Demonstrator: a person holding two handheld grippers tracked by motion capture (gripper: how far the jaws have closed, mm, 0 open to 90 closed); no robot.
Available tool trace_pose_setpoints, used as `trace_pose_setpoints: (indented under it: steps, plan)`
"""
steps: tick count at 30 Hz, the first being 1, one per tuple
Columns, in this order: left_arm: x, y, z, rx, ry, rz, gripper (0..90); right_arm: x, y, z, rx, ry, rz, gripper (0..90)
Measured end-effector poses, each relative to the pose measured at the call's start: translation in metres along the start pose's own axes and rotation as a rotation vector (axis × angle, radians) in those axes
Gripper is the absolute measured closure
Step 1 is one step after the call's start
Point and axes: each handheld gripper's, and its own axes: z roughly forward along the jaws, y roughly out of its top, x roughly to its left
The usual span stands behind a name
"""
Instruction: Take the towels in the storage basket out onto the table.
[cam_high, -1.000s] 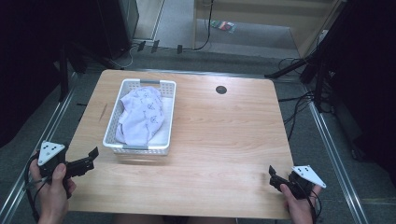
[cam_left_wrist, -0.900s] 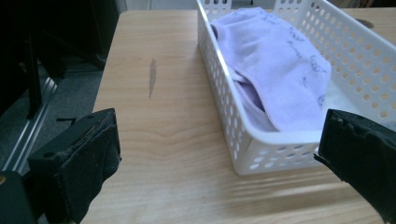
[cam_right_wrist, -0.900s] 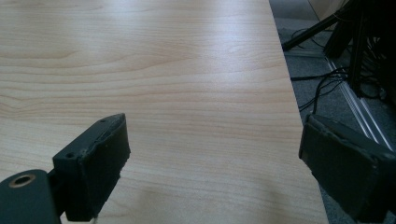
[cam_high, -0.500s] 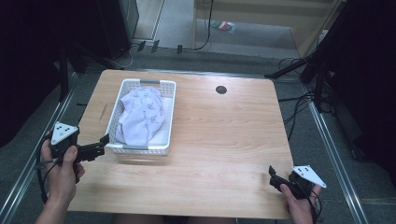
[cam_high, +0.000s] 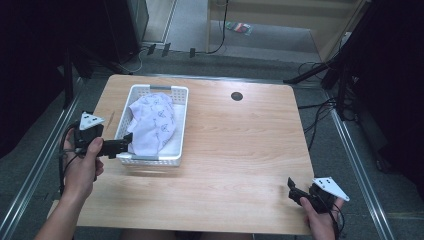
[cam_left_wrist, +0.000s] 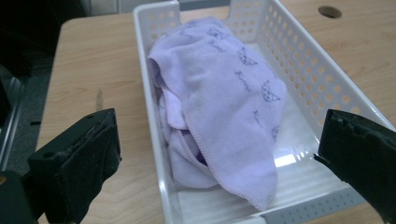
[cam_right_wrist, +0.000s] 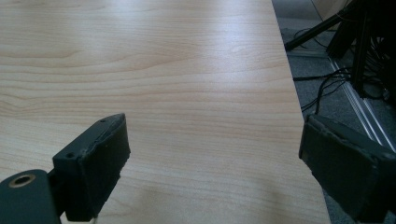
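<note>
A white perforated basket stands on the left half of the wooden table. A pale lilac cloth with small cat prints lies bunched inside it. My left gripper is open at the basket's near left corner, its jaws straddling the near end of the cloth without touching it. My right gripper is open low over the table's near right corner, with bare wood between its jaws.
A dark round cable hole sits near the table's far edge. Cables and stand legs lie on the floor to the right of the table. Metal rails run along both sides.
My left gripper has moved forward and right from the table's near left edge up to the basket's near corner. The right gripper has stayed put.
</note>
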Motion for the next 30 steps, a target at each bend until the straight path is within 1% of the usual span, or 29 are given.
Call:
trace_pose_setpoints:
  steps: [1, 2, 3, 4, 5, 6, 7, 8, 9, 10, 11, 13, 14, 15, 16, 17, 19, 20, 21, 22, 23, 24, 25, 26, 27, 28, 29, 30]
  plan:
    - [-0.005, 0.005, 0.006, 0.031, 0.012, 0.011, 0.0, 0.0, 0.0, 0.0, -0.001, 0.0, 0.0, 8.6]
    - [-0.005, 0.005, 0.006, 0.031, 0.012, 0.011, 0.0, 0.0, 0.0, 0.0, -0.001, 0.0, 0.0, 8.6]
    - [-0.008, 0.01, 0.01, 0.054, 0.009, 0.02, 0.0, 0.0, 0.0, 0.0, -0.001, 0.0, 0.0, 8.6]
    - [-0.011, 0.012, 0.014, 0.066, 0.007, 0.02, 0.0, 0.0, 0.0, 0.0, -0.001, 0.001, 0.0, 8.6]
    - [-0.011, 0.012, 0.014, 0.066, 0.007, 0.02, 0.0, 0.0, 0.0, 0.0, -0.001, 0.001, 0.001, 8.6]
    - [-0.014, 0.014, 0.018, 0.08, 0.003, 0.028, 0.0, 0.0, 0.0, 0.0, -0.001, 0.001, 0.001, 8.6]
    - [-0.02, 0.019, 0.027, 0.117, -0.006, 0.056, 0.0, 0.0, 0.0, 0.0, -0.001, 0.001, 0.001, 8.5]
    - [-0.02, 0.019, 0.027, 0.117, -0.006, 0.056, 0.0, 0.0, 0.0, 0.0, -0.001, 0.001, 0.001, 8.5]
    - [-0.026, 0.024, 0.038, 0.152, -0.008, 0.077, 0.0, 0.0, 0.0, 0.0, -0.001, 0.002, 0.001, 8.6]
    - [-0.028, 0.027, 0.045, 0.164, -0.012, 0.083, 0.0, 0.0, 0.0, 0.0, 0.0, 0.002, 0.001, 8.6]
    - [-0.03, 0.03, 0.05, 0.176, -0.008, 0.086, 0.0, 0.0, 0.0, 0.0, -0.001, 0.003, 0.001, 8.5]
    - [-0.031, 0.035, 0.059, 0.193, -0.009, 0.089, 0.0, 0.0, 0.0, 0.0, -0.001, 0.003, 0.0, 8.5]
    - [-0.033, 0.037, 0.065, 0.198, -0.004, 0.084, 0.0, 0.0, 0.0, 0.0, -0.001, 0.003, 0.002, 8.5]
    - [-0.033, 0.039, 0.071, 0.212, 0.0, 0.083, 0.0, 0.0, 0.0, 0.0, -0.002, 0.004, 0.002, 8.5]
    - [-0.033, 0.039, 0.071, 0.212, 0.0, 0.083, 0.0, 0.0, 0.0, 0.0, -0.002, 0.004, 0.002, 8.5]
    - [-0.034, 0.042, 0.082, 0.23, 0.012, 0.075, 0.0, -0.001, 0.0, 0.0, -0.002, 0.005, 0.004, 8.5]
    - [-0.033, 0.043, 0.094, 0.256, 0.029, 0.07, 0.0, -0.001, 0.0, 0.0, -0.002, 0.008, 0.004, 8.5]
    - [-0.033, 0.043, 0.094, 0.256, 0.029, 0.07, 0.0, -0.001, 0.0, 0.0, -0.002, 0.008, 0.004, 8.5]
    - [-0.031, 0.042, 0.107, 0.284, 0.036, 0.067, 0.0, -0.001, 0.0, 0.0, -0.003, 0.009, 0.004, 8.5]
    - [-0.03, 0.041, 0.111, 0.291, 0.026, 0.072, 0.0, -0.001, 0.0, 0.0, -0.004, 0.01, 0.004, 8.5]
    - [-0.029, 0.04, 0.118, 0.307, 0.026, 0.081, 0.0, -0.001, 0.0, 0.0, -0.004, 0.011, 0.004, 8.5]
    - [-0.029, 0.038, 0.124, 0.319, 0.045, 0.091, 0.0, -0.001, 0.0, 0.0, -0.004, 0.012, 0.004, 8.5]
    - [-0.029, 0.037, 0.128, 0.328, 0.053, 0.103, 0.0, -0.001, 0.0, 0.0, -0.005, 0.013, 0.004, 8.5]
    - [-0.029, 0.036, 0.133, 0.337, 0.055, 0.099, 0.0, -0.001, 0.0, 0.0, -0.005, 0.013, 0.005, 8.5]
    - [-0.029, 0.036, 0.138, 0.353, 0.057, 0.083, 0.0, -0.001, 0.0, 0.0, -0.005, 0.013, 0.005, 8.5]
    - [-0.029, 0.036, 0.138, 0.353, 0.057, 0.083, 0.0, -0.001, 0.0, 0.0, -0.005, 0.013, 0.005, 8.5]
    - [-0.03, 0.035, 0.146, 0.36, 0.08, 0.065, 0.0, -0.001, 0.0, 0.0, -0.007, 0.015, 0.005, 8.5]
    - [-0.029, 0.036, 0.151, 0.374, 0.081, 0.05, 0.0, -0.001, 0.0, 0.0, -0.007, 0.016, 0.005, 8.5]
